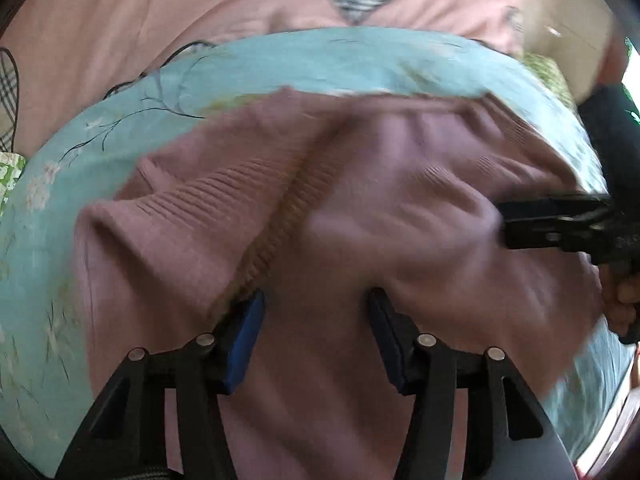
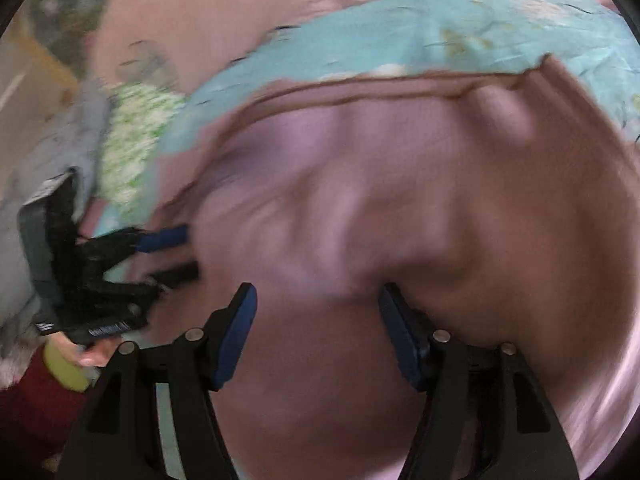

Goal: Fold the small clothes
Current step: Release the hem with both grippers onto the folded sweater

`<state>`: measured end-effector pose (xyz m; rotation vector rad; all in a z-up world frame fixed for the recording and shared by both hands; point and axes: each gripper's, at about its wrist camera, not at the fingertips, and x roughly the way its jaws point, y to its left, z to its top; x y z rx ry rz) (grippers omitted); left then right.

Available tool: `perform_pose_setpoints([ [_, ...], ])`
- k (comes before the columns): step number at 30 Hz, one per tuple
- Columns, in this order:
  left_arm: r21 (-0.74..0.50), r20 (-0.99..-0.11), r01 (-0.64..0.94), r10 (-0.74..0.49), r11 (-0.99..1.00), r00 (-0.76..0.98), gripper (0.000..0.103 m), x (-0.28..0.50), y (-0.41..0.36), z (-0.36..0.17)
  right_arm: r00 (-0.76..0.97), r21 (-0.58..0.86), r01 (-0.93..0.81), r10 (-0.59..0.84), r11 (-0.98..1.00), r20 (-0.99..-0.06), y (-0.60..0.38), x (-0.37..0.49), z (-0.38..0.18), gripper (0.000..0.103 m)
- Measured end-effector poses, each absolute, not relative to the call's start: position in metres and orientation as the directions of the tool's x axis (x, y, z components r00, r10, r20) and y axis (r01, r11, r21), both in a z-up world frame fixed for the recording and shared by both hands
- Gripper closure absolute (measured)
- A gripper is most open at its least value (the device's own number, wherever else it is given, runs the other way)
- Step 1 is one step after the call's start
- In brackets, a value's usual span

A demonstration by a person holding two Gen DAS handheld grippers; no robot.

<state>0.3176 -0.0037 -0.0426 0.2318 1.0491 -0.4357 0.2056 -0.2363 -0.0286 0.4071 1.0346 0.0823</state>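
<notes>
- Left wrist view: left gripper (image 1: pixel 316 300) pointing down at a pink knit garment (image 1: pixel 360 208), jaws spread wide, blue pads (image 1: pixel 244 340) apart with loose cloth between them; no pad seen pressing on the fabric, nothing pinched.
- Same view: garment rumpled, with ribbed bands and a tan ribbed edge (image 1: pixel 276 240) running diagonally toward the left pad; spread over a light blue floral sheet (image 1: pixel 280 64), itself lying on a pink bedcover (image 1: pixel 120 20).
- Same view, right edge: right gripper (image 1: pixel 508 224) entering from the side, black fingers close to or touching the garment's raised fold; contact unclear through blur. A hand (image 1: pixel 624 300) wrapped around its handle.
- Right wrist view: right gripper (image 2: pixel 318 296) likewise wide, blue pads (image 2: pixel 236 340) well apart, pink garment (image 2: pixel 400 200) filling the space beyond and between them; no grip visible.
- Same view: garment's far hem lying along the blue sheet (image 2: pixel 440 32); heavy motion blur throughout.
- Same view, left side: left gripper (image 2: pixel 176 252) seen from the side, fingers parted, tips at the garment's edge; whether touching cannot be told. A green-and-white patterned cloth (image 2: pixel 132 136) just beyond it.
</notes>
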Motion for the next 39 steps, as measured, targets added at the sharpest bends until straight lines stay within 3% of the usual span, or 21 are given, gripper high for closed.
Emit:
perform_pose_setpoints([
  [2, 0.039, -0.869, 0.371, -0.152, 0.928, 0.471, 0.051, 0.353, 0.002, -0.043, 0.514, 0.318, 0.169, 0.192, 0.933, -0.836, -0.258, 0.226, -0.025, 0.041],
  [5, 0.041, -0.841, 0.269, -0.112, 0.962, 0.529, 0.063, 0.398, 0.02, -0.034, 0.541, 0.276, 0.248, 0.104, 0.929, -0.834, -0.291, 0.242, -0.017, 0.053],
  [7, -0.012, -0.813, 0.219, -0.137, 0.976, 0.566, 0.066, 0.415, 0.036, -0.023, 0.581, 0.242, 0.331, 0.005, 0.912, -0.814, -0.314, 0.241, -0.009, 0.07],
  [10, -0.021, -0.793, 0.128, -0.094, 0.992, 0.601, 0.065, 0.424, 0.056, -0.017, 0.666, 0.366, 0.426, -0.013, 0.827, -0.745, -0.347, 0.217, -0.009, 0.072],
  [12, -0.031, -0.788, 0.097, -0.084, 0.995, 0.61, 0.065, 0.416, 0.067, -0.016, 0.694, 0.372, 0.483, -0.087, 0.793, -0.715, -0.353, 0.194, -0.004, 0.07],
  [15, -0.037, -0.79, 0.084, -0.08, 0.996, 0.607, 0.065, 0.386, 0.077, -0.016, 0.744, 0.454, 0.462, -0.054, 0.762, -0.666, -0.35, 0.162, 0.002, 0.065],
  [20, -0.122, -0.763, 0.104, -0.16, 0.987, 0.626, 0.064, 0.301, 0.089, 0.0, 0.778, 0.45, 0.408, -0.045, 0.795, -0.626, -0.312, 0.12, 0.019, 0.059],
  [25, -0.196, -0.747, 0.163, -0.255, 0.967, 0.614, 0.053, 0.224, 0.086, -0.004, 0.796, 0.471, 0.333, 0.024, 0.817, -0.605, -0.275, 0.082, 0.018, 0.048],
  [32, -0.18, -0.815, 0.001, -0.15, 0.984, 0.559, 0.054, 0.199, 0.128, -0.041, 0.731, 0.459, 0.459, -0.03, 0.761, -0.682, -0.277, 0.026, -0.014, 0.048],
  [36, -0.104, -0.845, -0.074, -0.049, 0.992, 0.533, 0.052, 0.197, 0.148, -0.052, 0.754, 0.49, 0.48, -0.056, 0.728, -0.655, -0.288, -0.005, -0.014, 0.048],
  [39, -0.21, -0.837, -0.106, -0.123, 0.972, 0.534, 0.053, 0.184, 0.165, -0.048, 0.763, 0.502, 0.492, -0.074, 0.712, -0.643, -0.289, -0.014, -0.008, 0.048],
])
